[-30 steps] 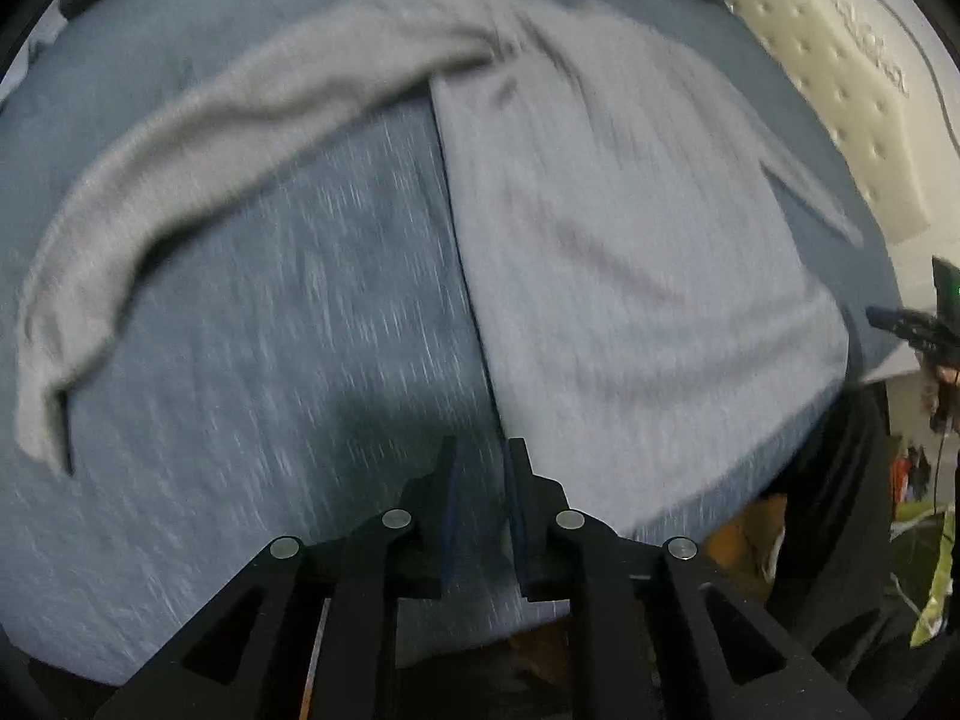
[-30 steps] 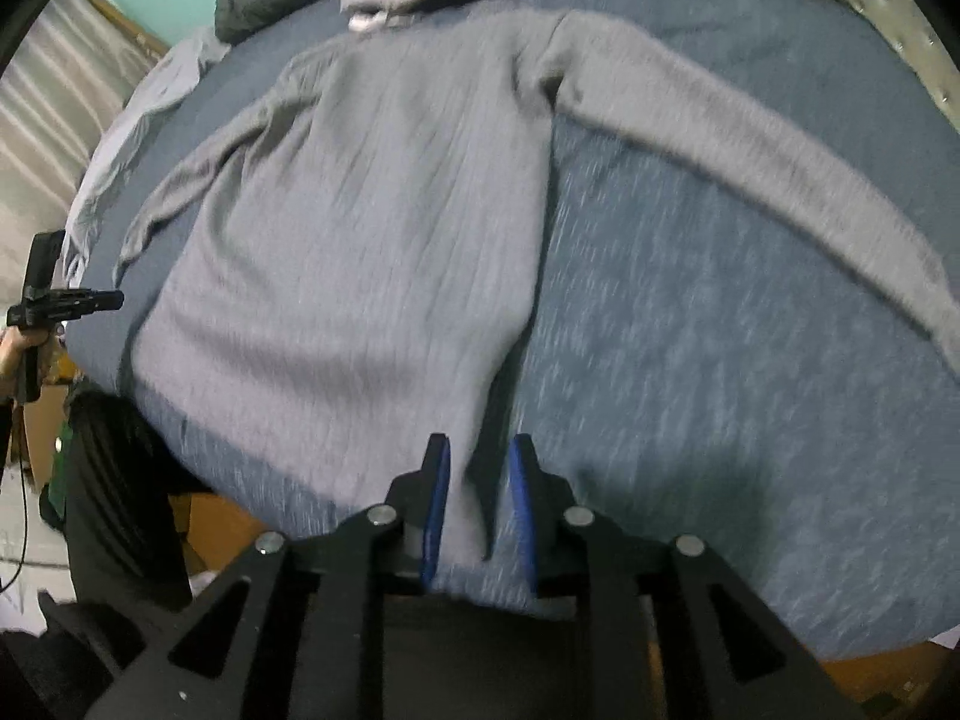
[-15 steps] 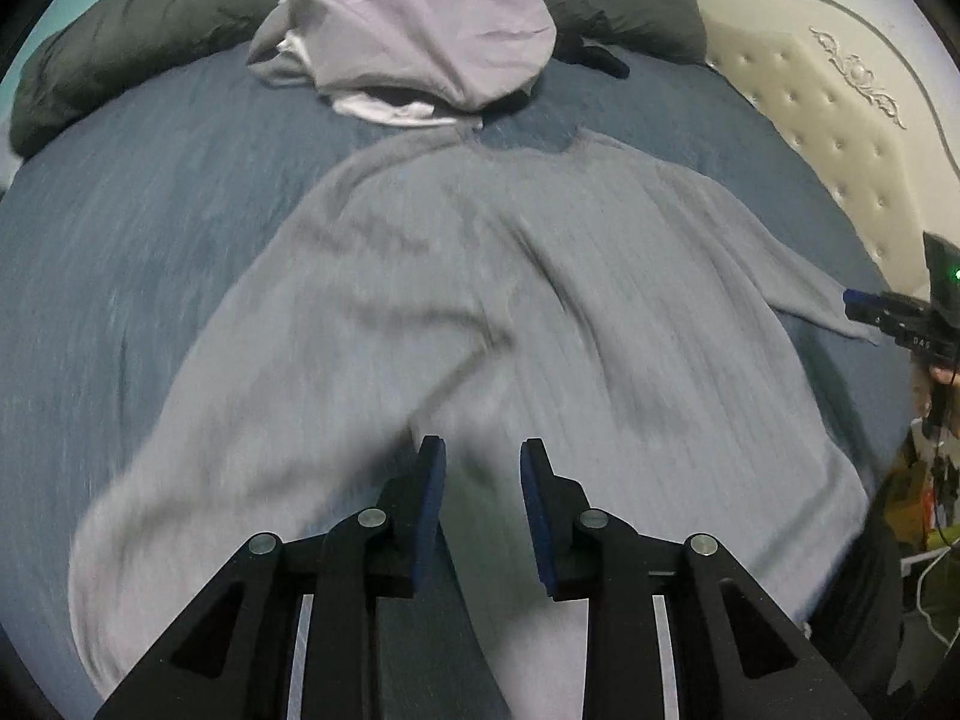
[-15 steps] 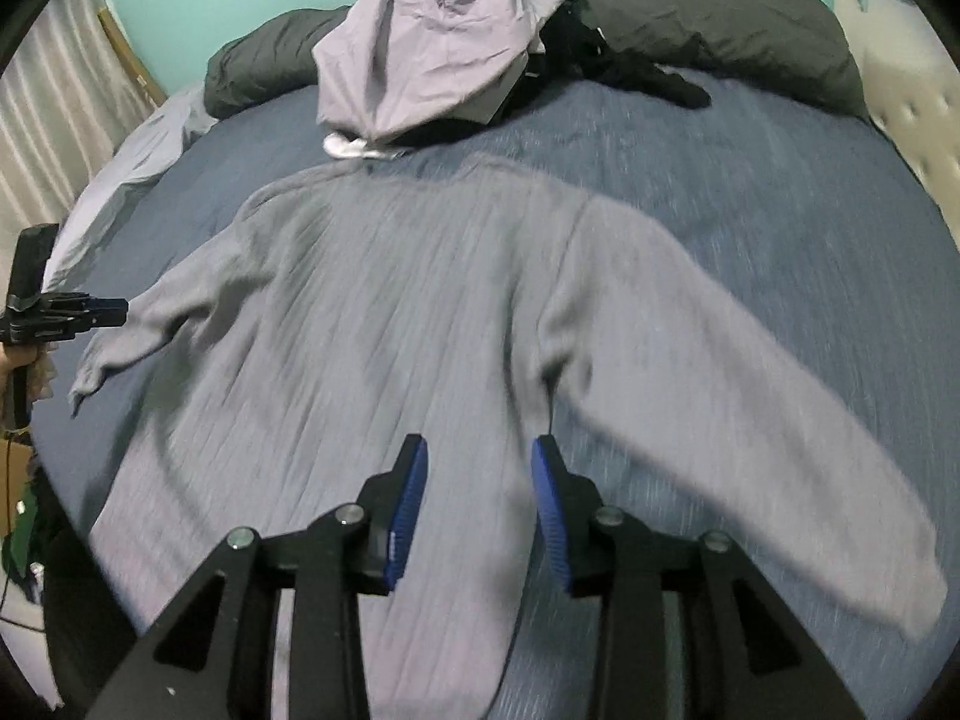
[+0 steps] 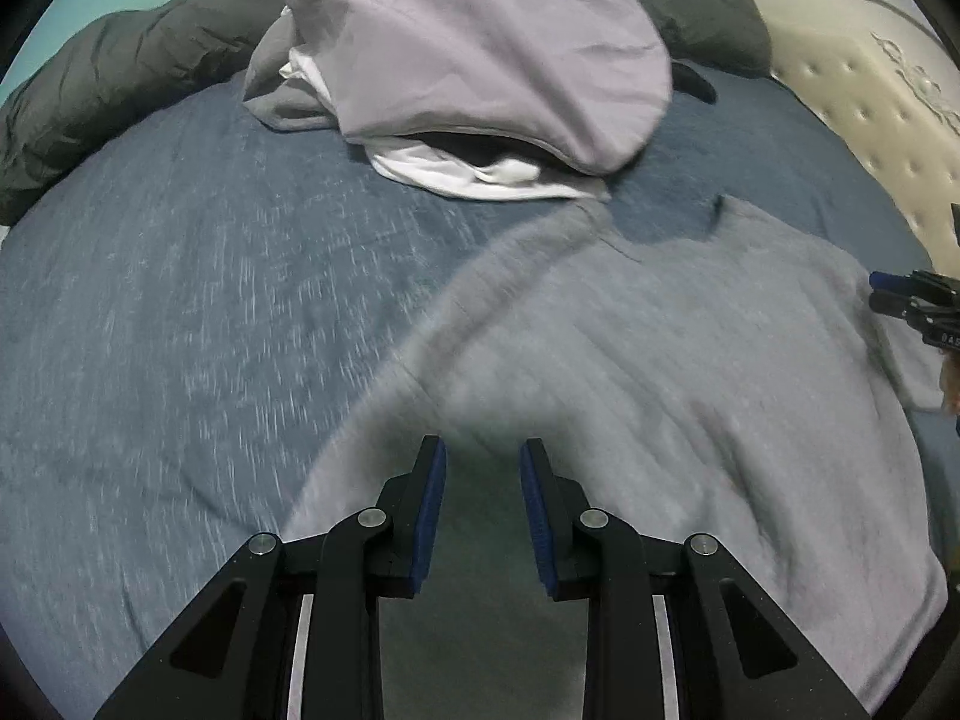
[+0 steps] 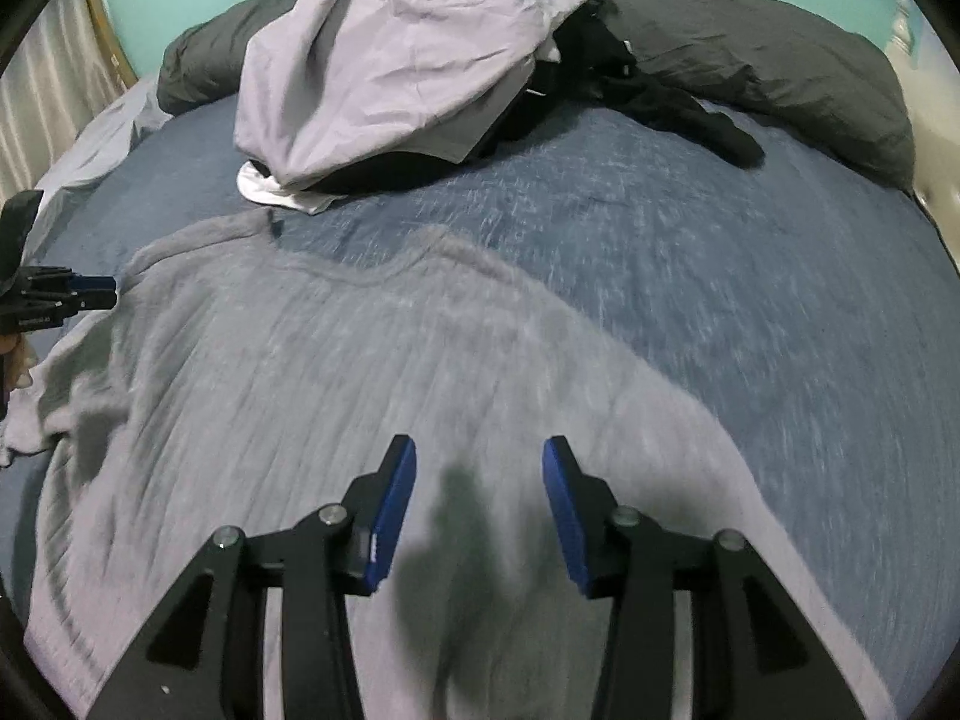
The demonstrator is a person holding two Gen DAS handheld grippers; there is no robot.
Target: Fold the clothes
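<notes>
Both sleeves now folded onto sweater; left gripper released, right gripper opening, empty.

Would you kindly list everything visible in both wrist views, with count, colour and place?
sweater: one, grey, spread flat on the near part of the bed, sleeves folded in over the body
clothes pile: one heap, lilac, white and black, at the far side
bedcover: one, blue, under everything
duvet: one, dark grey, bunched along the far edge
headboard: one, cream, tufted, right in the left wrist view
left tongs: one, black with blue pads, open, empty, above the sweater
right tongs: one, same colours, opening, empty, above the sweater
</notes>
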